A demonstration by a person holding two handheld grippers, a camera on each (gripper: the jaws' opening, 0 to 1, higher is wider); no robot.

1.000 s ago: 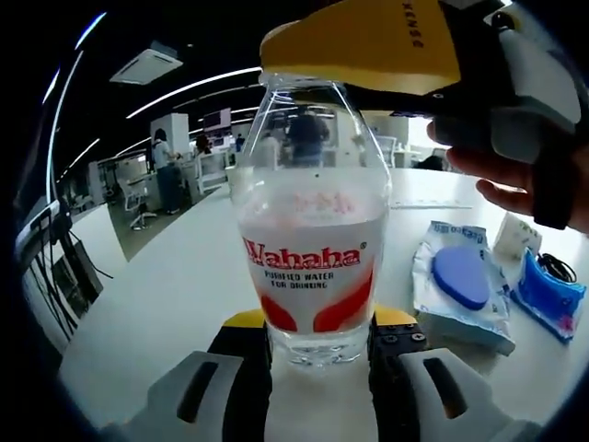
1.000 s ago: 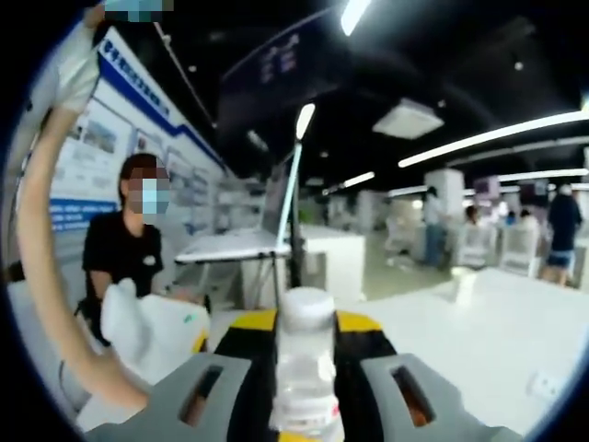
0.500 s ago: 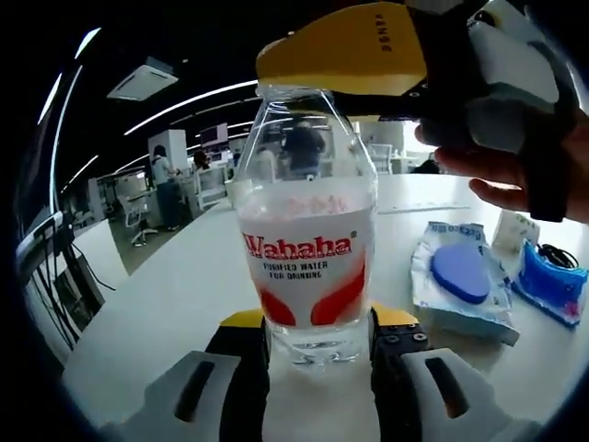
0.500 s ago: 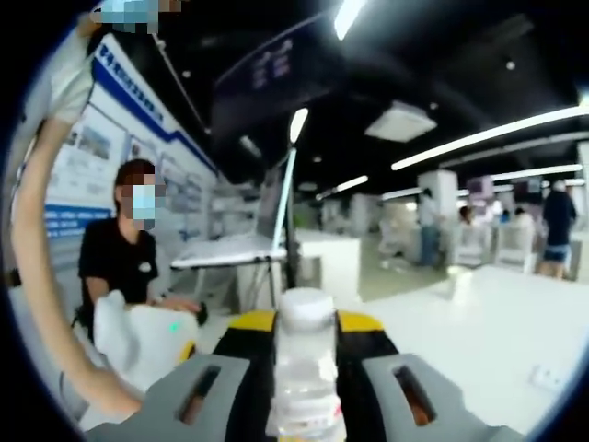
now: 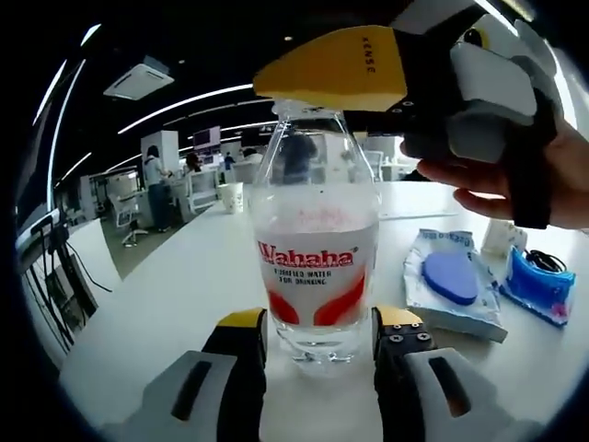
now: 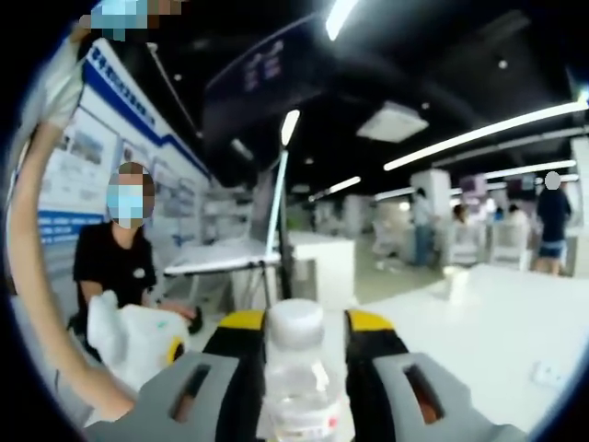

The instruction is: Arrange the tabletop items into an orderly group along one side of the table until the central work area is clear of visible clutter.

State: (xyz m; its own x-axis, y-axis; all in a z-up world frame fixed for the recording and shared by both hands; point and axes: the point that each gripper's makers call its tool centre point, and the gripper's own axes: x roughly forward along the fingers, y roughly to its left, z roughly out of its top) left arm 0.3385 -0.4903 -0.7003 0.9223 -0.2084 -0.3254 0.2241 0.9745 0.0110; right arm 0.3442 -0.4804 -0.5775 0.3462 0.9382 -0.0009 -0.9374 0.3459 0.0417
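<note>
I have the water bottle [image 5: 317, 267] standing upright on the white table [image 5: 156, 313], its long axis vertical, its neck pointing up and its red "Wahaha" label facing my left gripper's camera. My left gripper [image 5: 317, 336] sits at the bottle's base, one yellow-tipped jaw on each side of it and pressed to the clear plastic, so I am clamped on the bottom of the bottle. It is about half full.

My right gripper [image 5: 333, 69] comes in over the top in the left gripper view, its yellow jaw pad lying across the neck, with my hand [image 5: 515, 180] behind it. In the right gripper view the white cap [image 6: 294, 324] and neck rise straight up between my right gripper's [image 6: 294, 345] two jaws. The jaws stand just beside the neck on both sides, with thin dark gaps showing next to the cap, so I cannot tell whether they grip it.

To the bottle's right on the table lie a clear packet with a blue oval inside [image 5: 448, 281] and, further right, a blue pouch [image 5: 543, 285] with a black cord on it, both well apart from the bottle.
</note>
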